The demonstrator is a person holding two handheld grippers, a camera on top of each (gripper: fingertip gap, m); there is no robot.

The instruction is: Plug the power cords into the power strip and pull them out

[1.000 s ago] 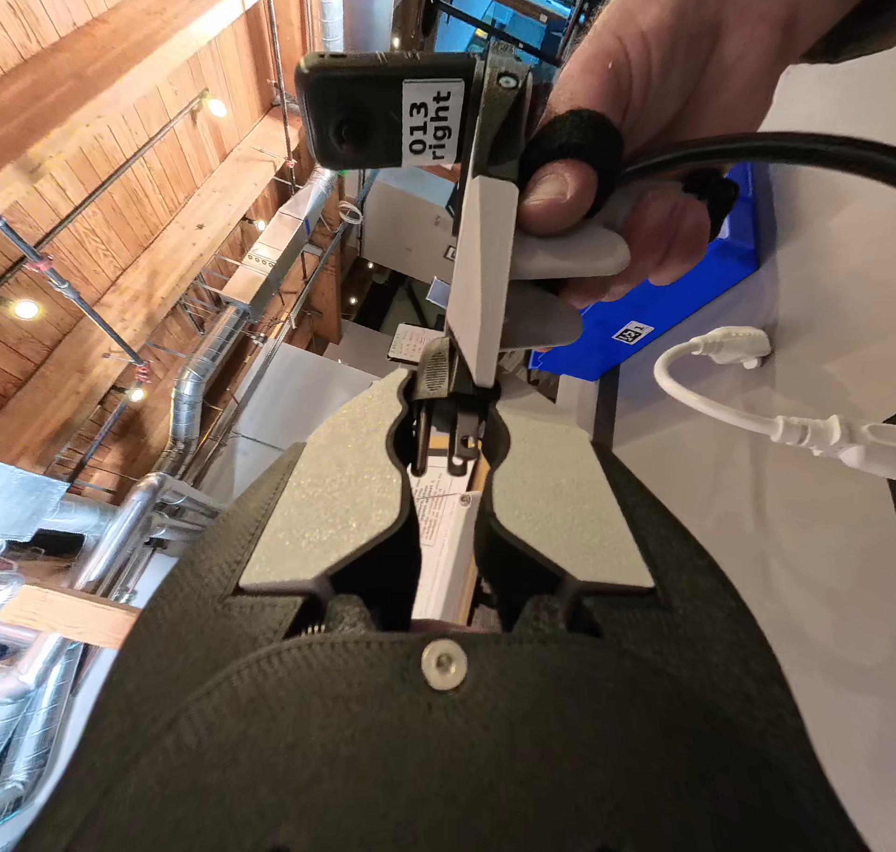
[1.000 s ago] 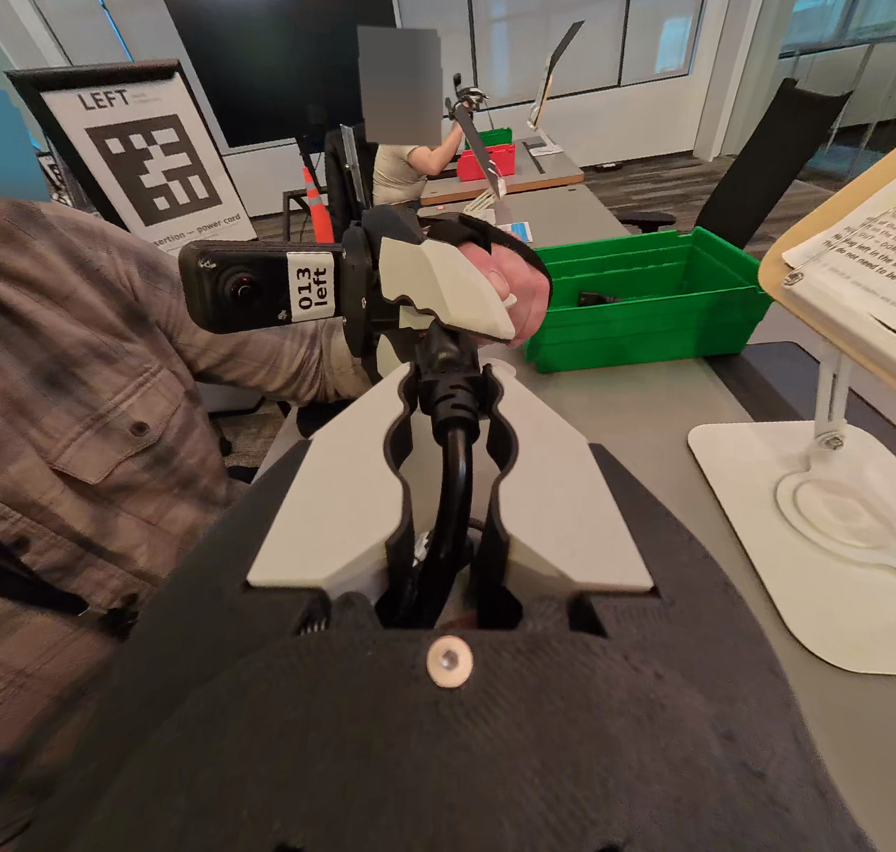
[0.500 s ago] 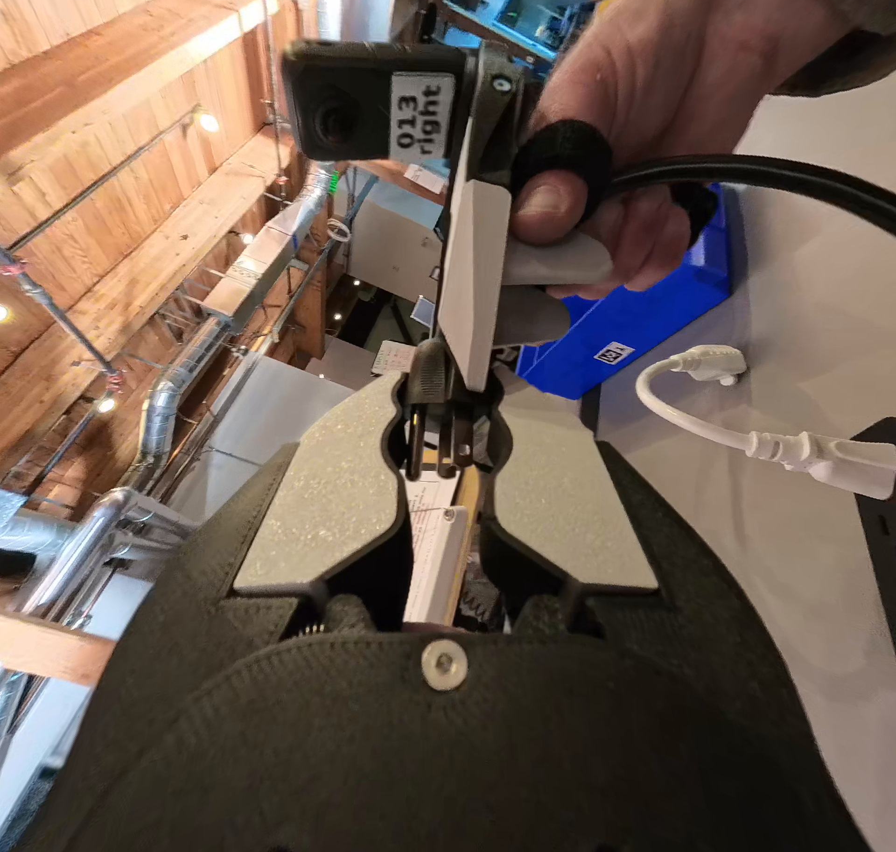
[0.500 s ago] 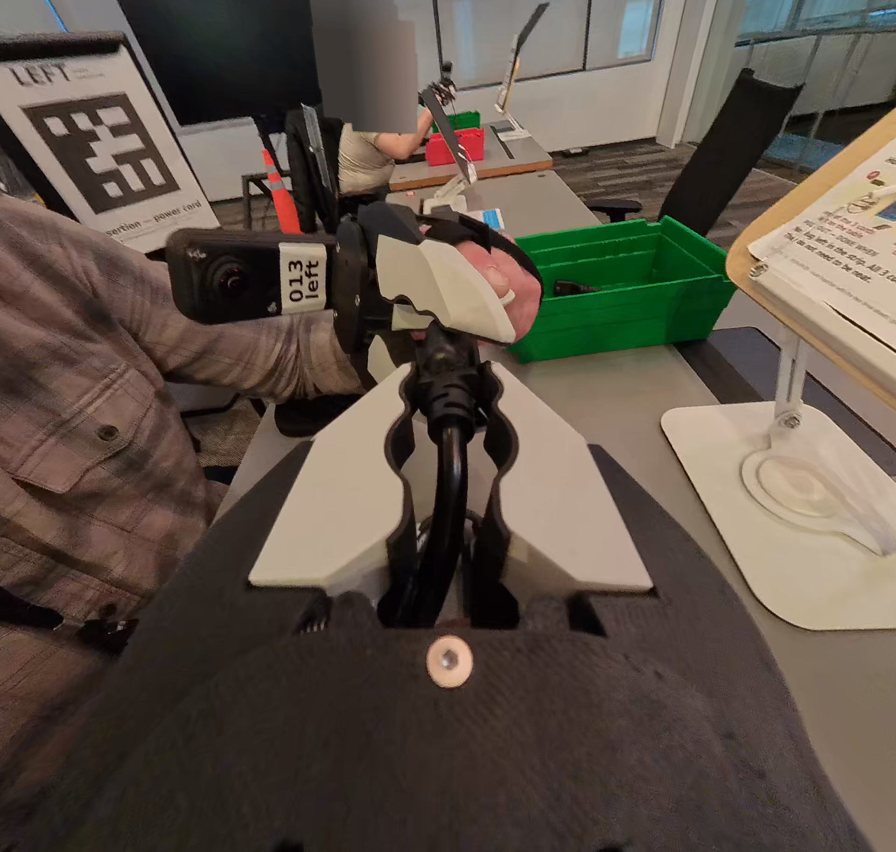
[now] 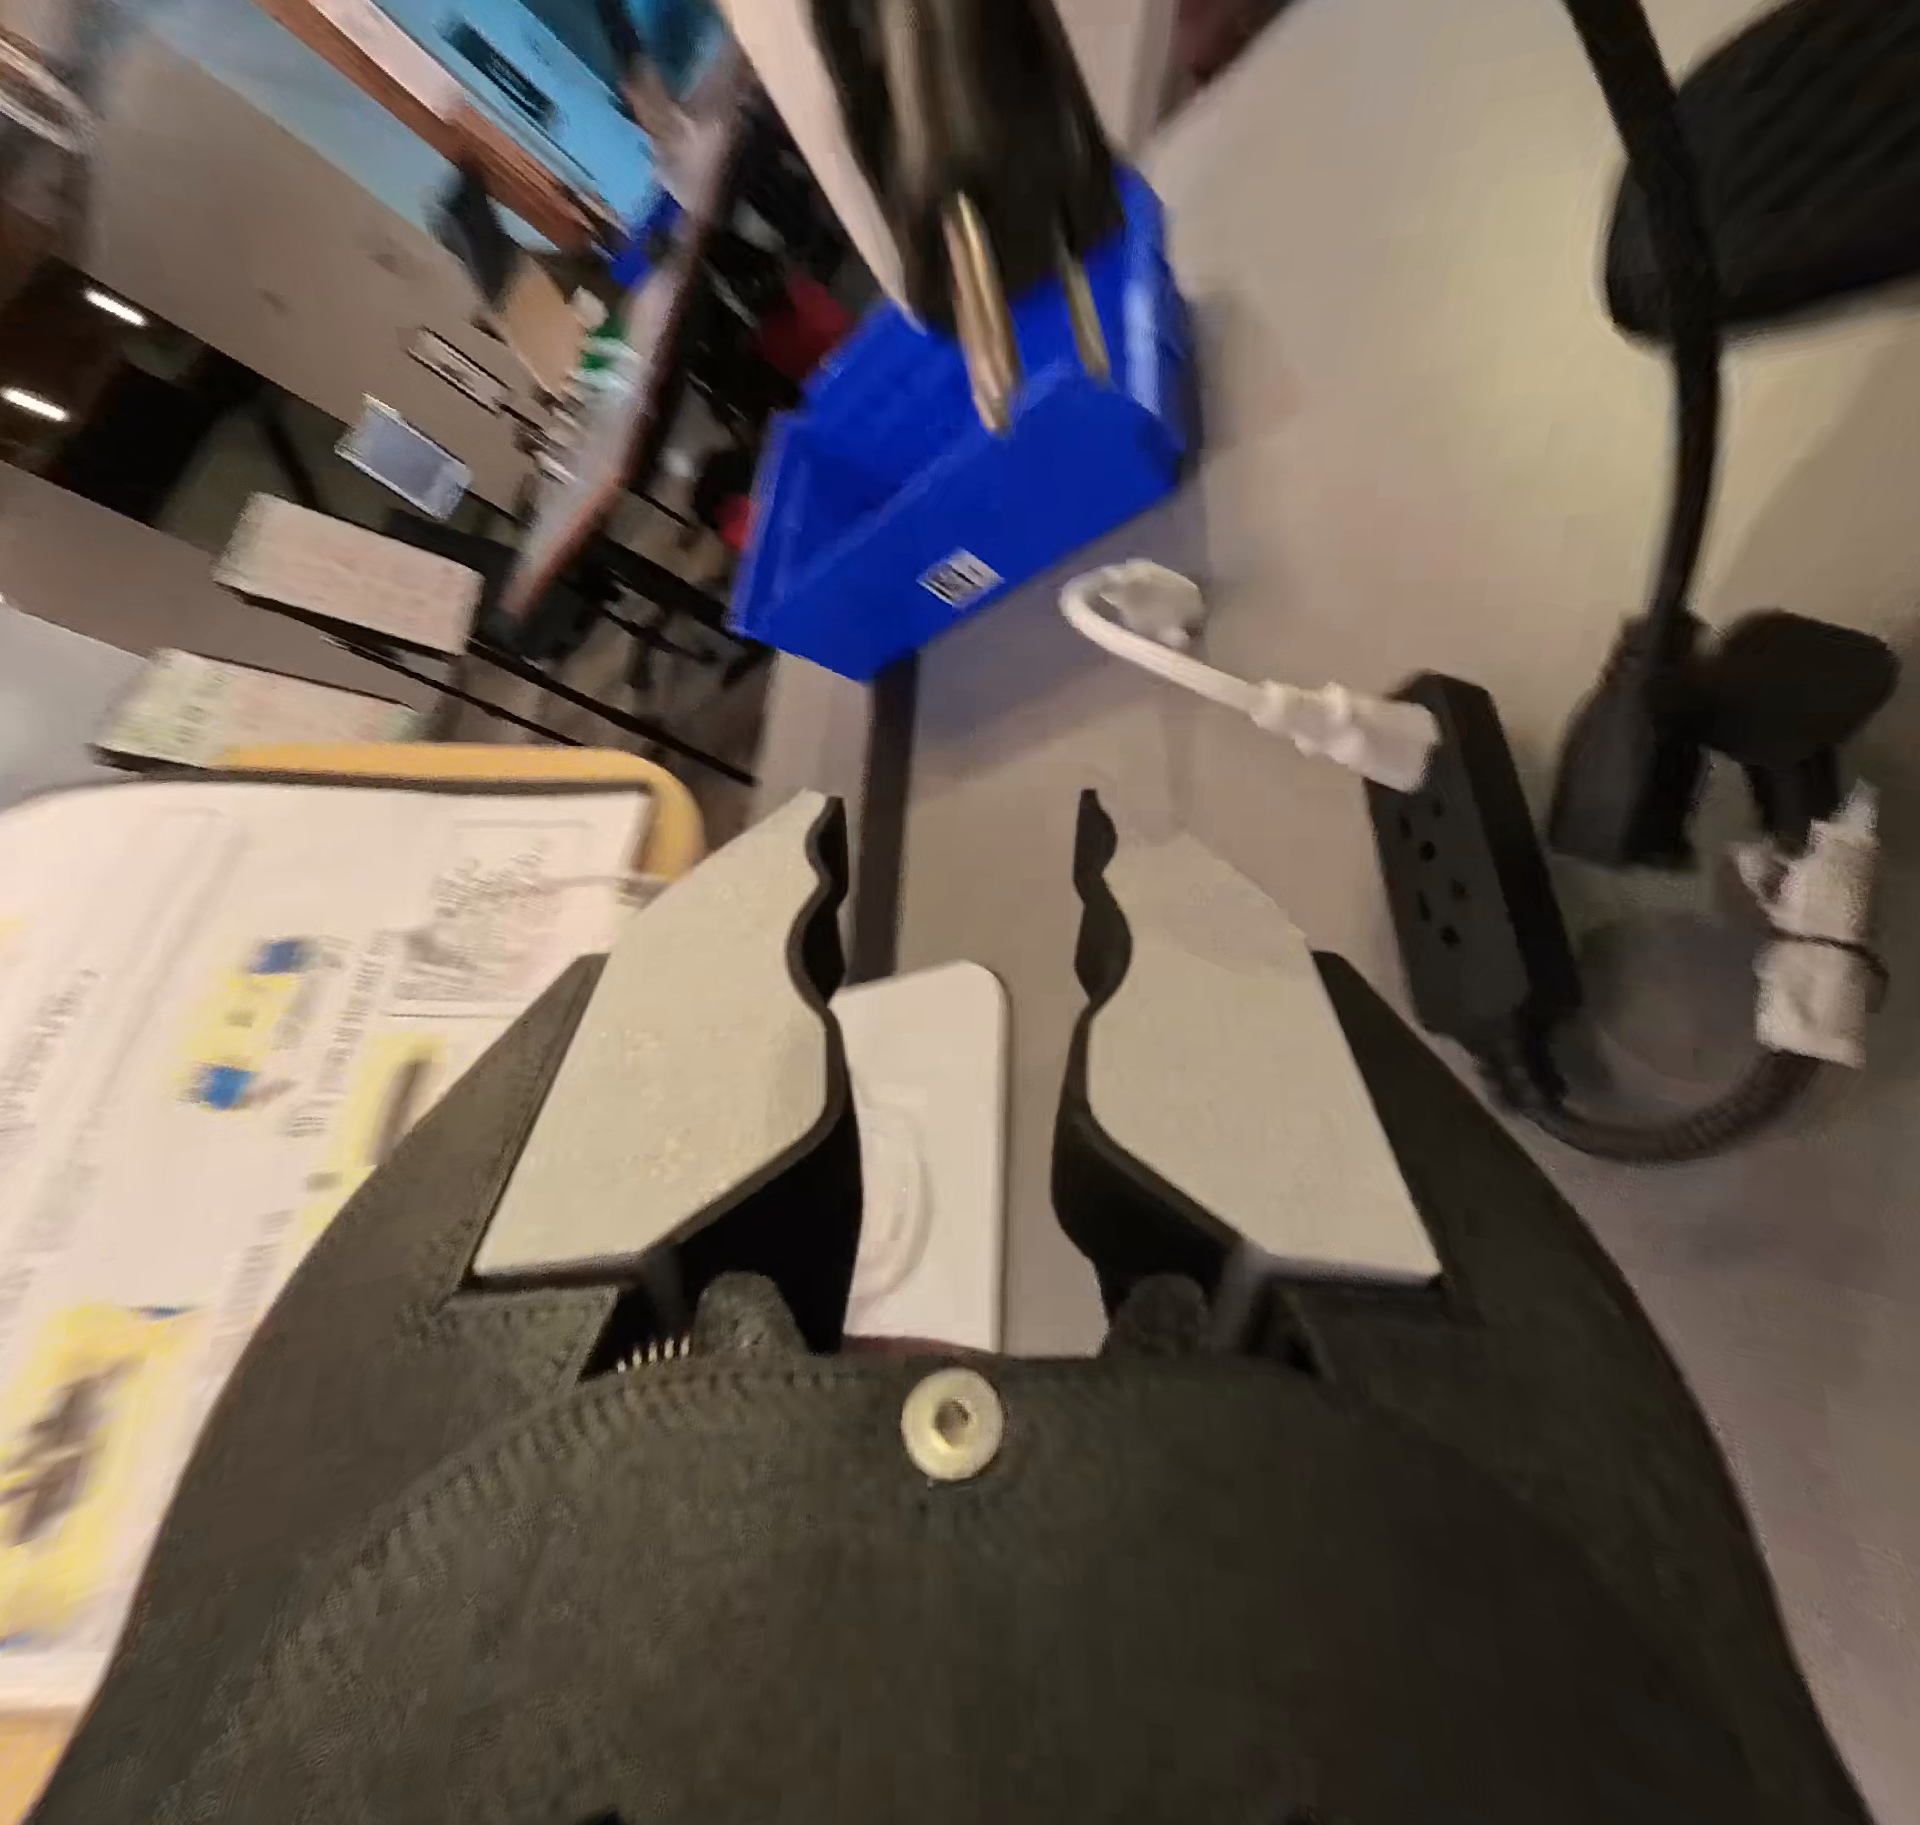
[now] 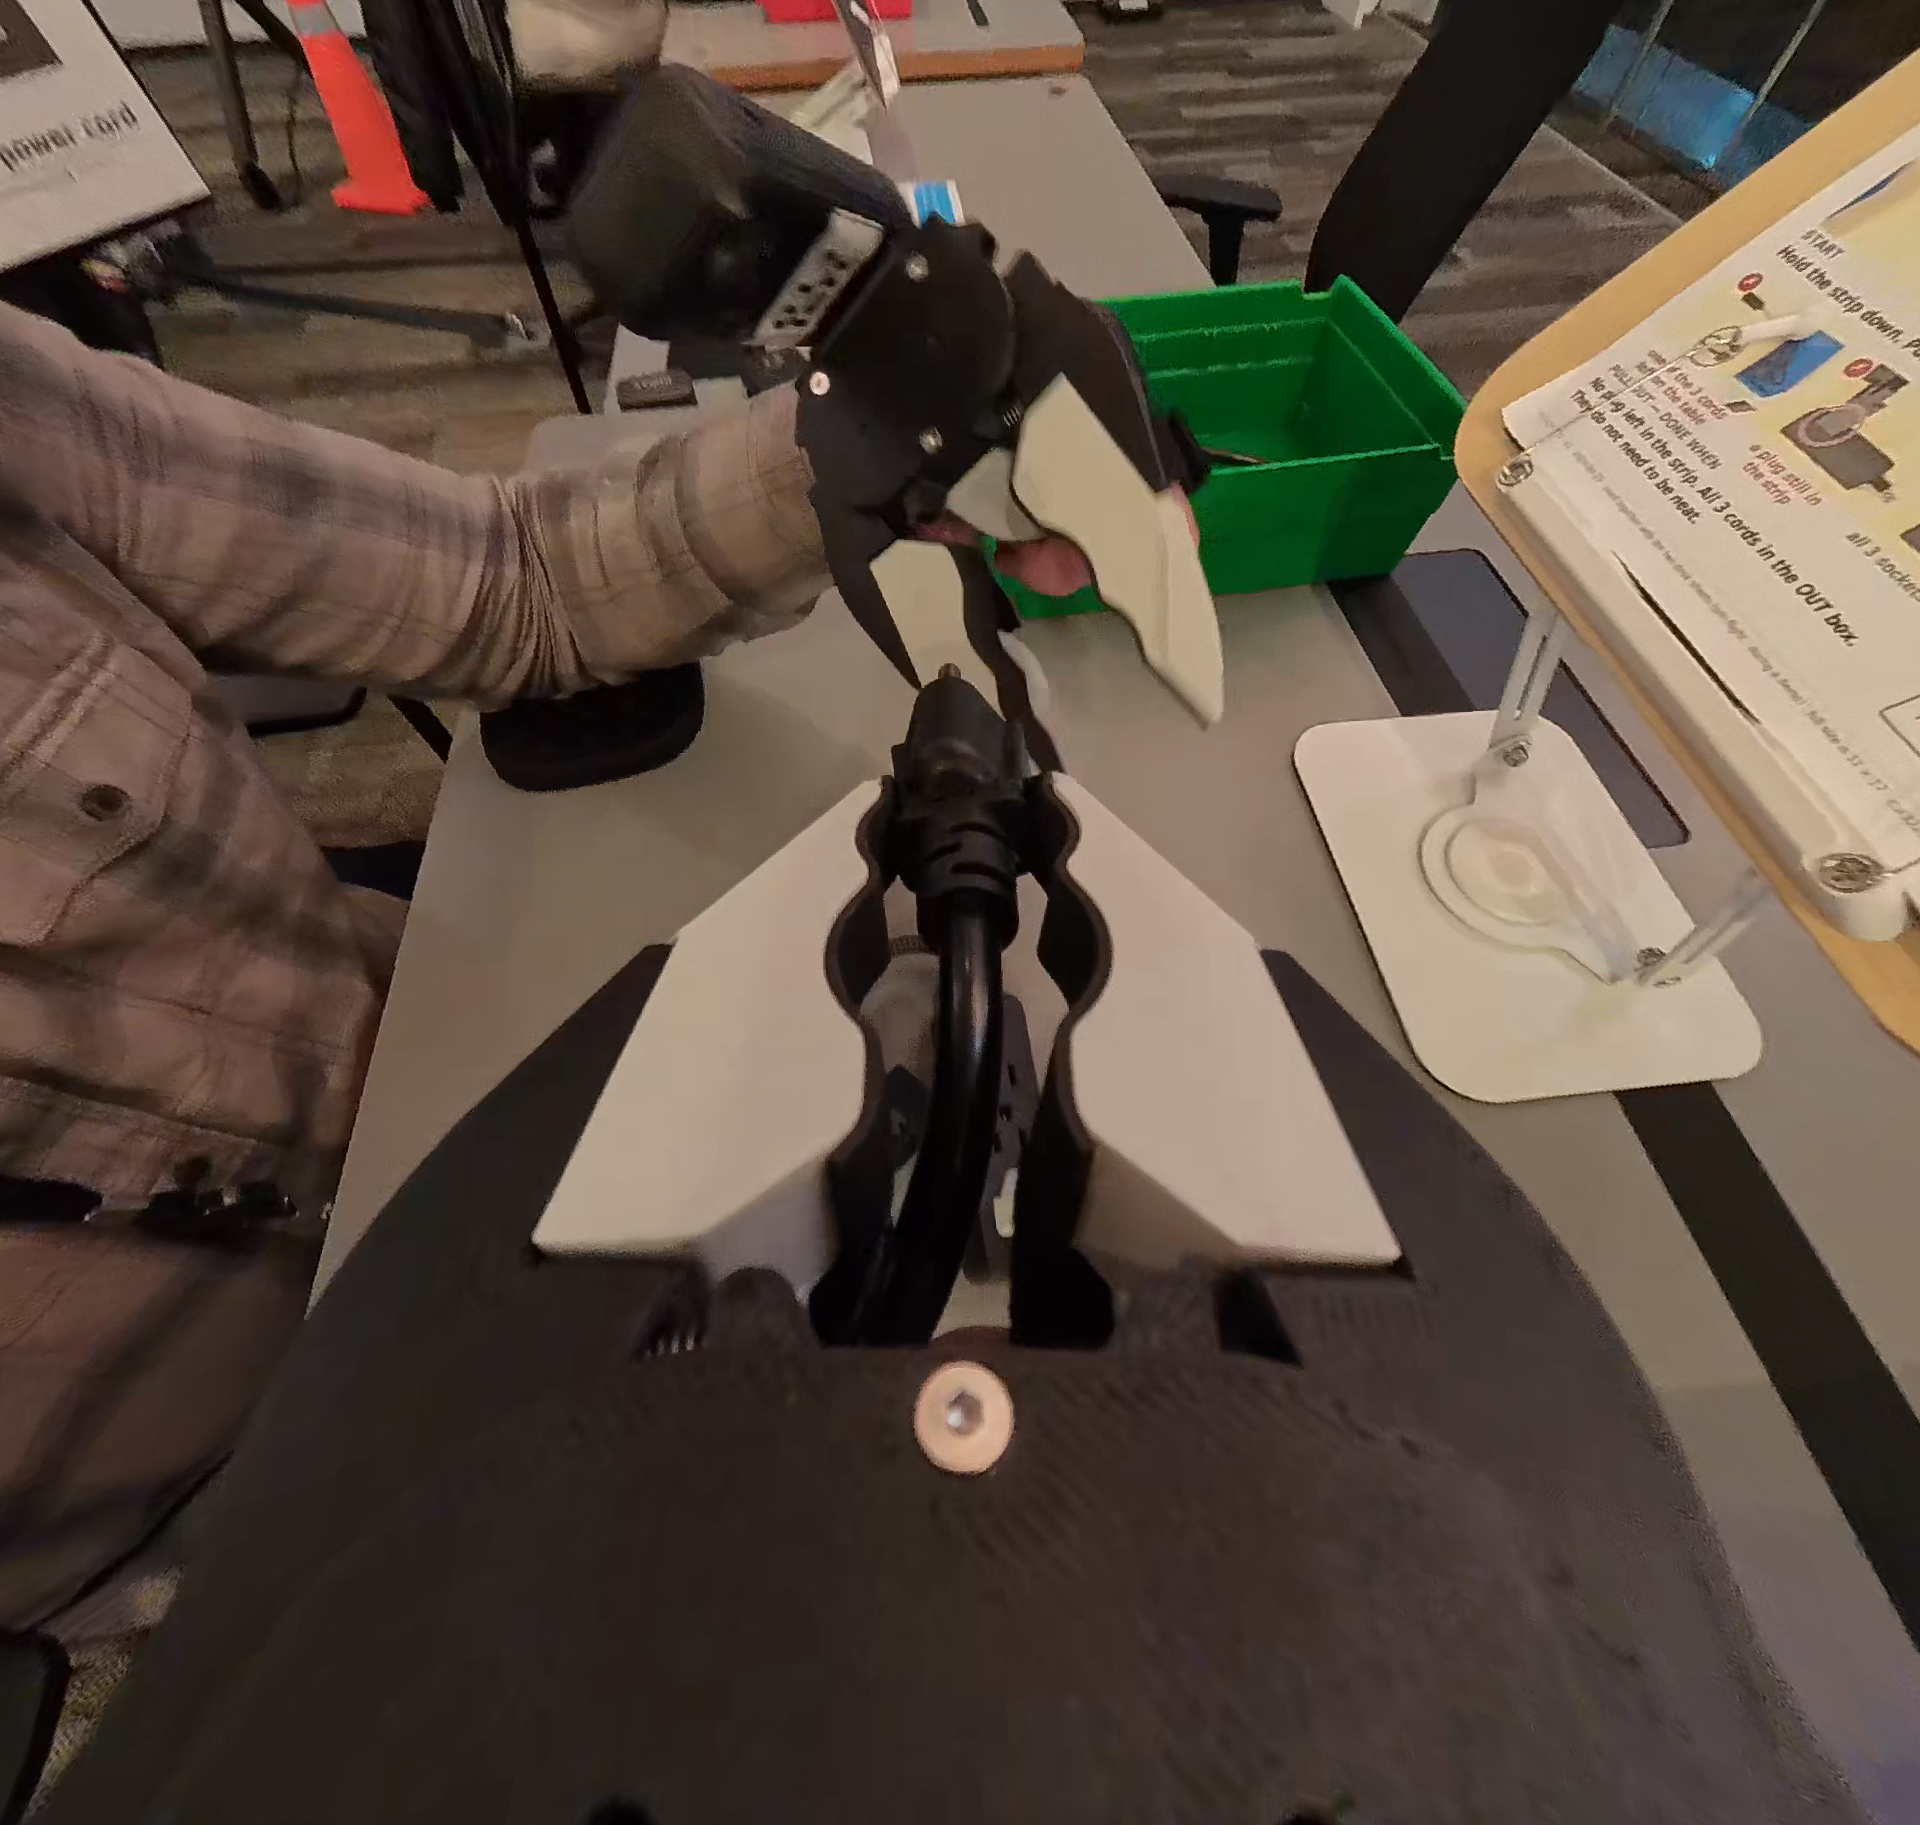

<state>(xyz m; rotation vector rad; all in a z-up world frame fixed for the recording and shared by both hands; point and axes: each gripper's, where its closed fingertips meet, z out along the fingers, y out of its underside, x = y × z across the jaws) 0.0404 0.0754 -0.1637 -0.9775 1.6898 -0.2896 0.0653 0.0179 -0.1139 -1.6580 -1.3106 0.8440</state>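
Black plug [image 6: 961, 767]: clamped in the right claw [image 6: 961, 788], its stiff cord [image 6: 951, 1069] curving back between the fingers; in the left wrist view the prongs [image 5: 977, 321] hang high above the counter [image 5: 1351, 425].
Right claw: clenched on the plug's ribbed neck.
Left claw [image 5: 956, 819]: released, jaws apart, nothing between them; seen from the right wrist view it hangs just beyond the plug, apparently not touching.
Power strip [image 5: 1475, 882]: black, lying on the counter, below and right of the plug; a white cord [image 5: 1320, 710] reaches its far end.
Blue bin [image 5: 935, 518]: behind the plug, at the counter's far edge.
Green bin [image 6: 1288, 445]: beyond the left claw.
Handling: the plug looks light, rigid and hard-moulded; the cord is thick and springy and will likely tug sideways. Best hold is the moulded body behind the prongs, never the blades.
Hard to tell: the left wrist view is motion-blurred; whether the white cord is seated in a socket is unclear; the black cord's far end is cut off.
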